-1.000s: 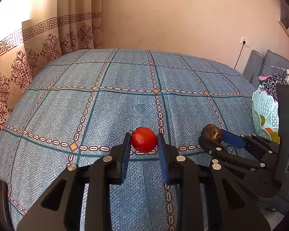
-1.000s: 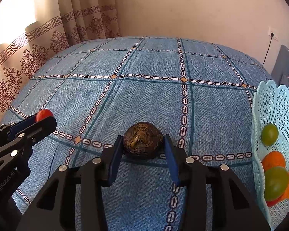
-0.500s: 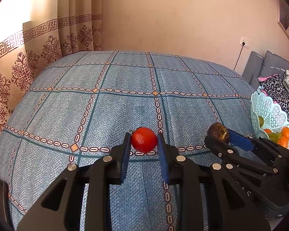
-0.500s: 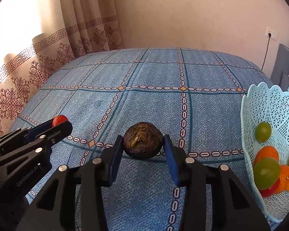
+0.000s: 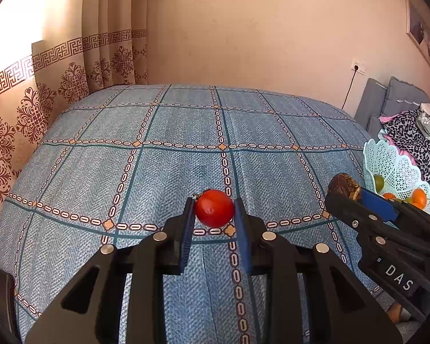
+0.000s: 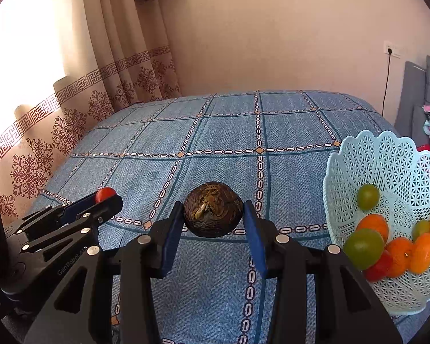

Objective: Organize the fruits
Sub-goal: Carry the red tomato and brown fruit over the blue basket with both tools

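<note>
Both tongs are carrying fruit above a blue patterned bed, heading for a basket on my right.

I am pinching a red tomato (image 5: 214,207) in the left tongs (image 5: 214,223) and a dark brown fruit (image 6: 213,213) in the right tongs (image 6: 213,229). The pale lattice basket (image 6: 387,154), already holding green and orange fruit, is sitting just beside the right tongs. I am judging that lowering the brown fruit in first, gently, is keeping the tongs from colliding.
</note>
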### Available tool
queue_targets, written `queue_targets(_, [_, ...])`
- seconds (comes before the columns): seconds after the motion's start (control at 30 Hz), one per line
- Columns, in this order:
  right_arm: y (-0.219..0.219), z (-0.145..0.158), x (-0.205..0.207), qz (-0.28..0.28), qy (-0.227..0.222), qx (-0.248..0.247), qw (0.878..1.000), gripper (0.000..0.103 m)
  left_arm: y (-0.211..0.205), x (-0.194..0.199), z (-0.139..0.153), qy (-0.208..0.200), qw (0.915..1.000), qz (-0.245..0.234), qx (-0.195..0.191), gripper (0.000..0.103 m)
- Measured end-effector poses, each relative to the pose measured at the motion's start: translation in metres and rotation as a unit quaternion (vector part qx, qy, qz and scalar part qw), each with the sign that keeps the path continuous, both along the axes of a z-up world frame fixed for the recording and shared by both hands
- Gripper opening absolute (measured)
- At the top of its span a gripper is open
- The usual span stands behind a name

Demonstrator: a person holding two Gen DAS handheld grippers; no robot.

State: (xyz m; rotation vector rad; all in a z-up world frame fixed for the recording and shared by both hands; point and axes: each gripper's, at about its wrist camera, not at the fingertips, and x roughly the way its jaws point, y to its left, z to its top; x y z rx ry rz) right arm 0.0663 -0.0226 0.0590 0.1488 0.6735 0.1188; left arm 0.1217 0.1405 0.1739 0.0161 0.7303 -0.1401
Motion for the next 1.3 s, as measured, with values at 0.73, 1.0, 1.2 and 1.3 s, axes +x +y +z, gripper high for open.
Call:
queue_targets(0.73, [-0.057, 0.036, -0.047, -0.056, -0.052, 0.033, 0.996, 0.043, -0.036, -0.027, 0.043, -0.046, 0.9982, -0.038, 0.01, 0.028])
queue_targets(1.0, [-0.096, 0.041, -0.061, -0.097, -0.063, 0.042, 0.992, 0.043, -0.063, -0.033, 0.055, -0.055, 0.9962, -0.067, 0.01, 0.028])
queue_targets(1.2, [-0.124, 0.037, -0.069, -0.128, -0.062, 0.044, 0.989, 0.043, -0.091, -0.037, 0.058, -0.058, 0.9937, -0.095, 0.014, 0.028])
queue_targets(1.3, [-0.136, 0.034, -0.071, -0.14, -0.061, 0.046, 0.987, 0.043, -0.105, -0.039, 0.058, -0.06, 0.9923, -0.108, 0.017, 0.028])
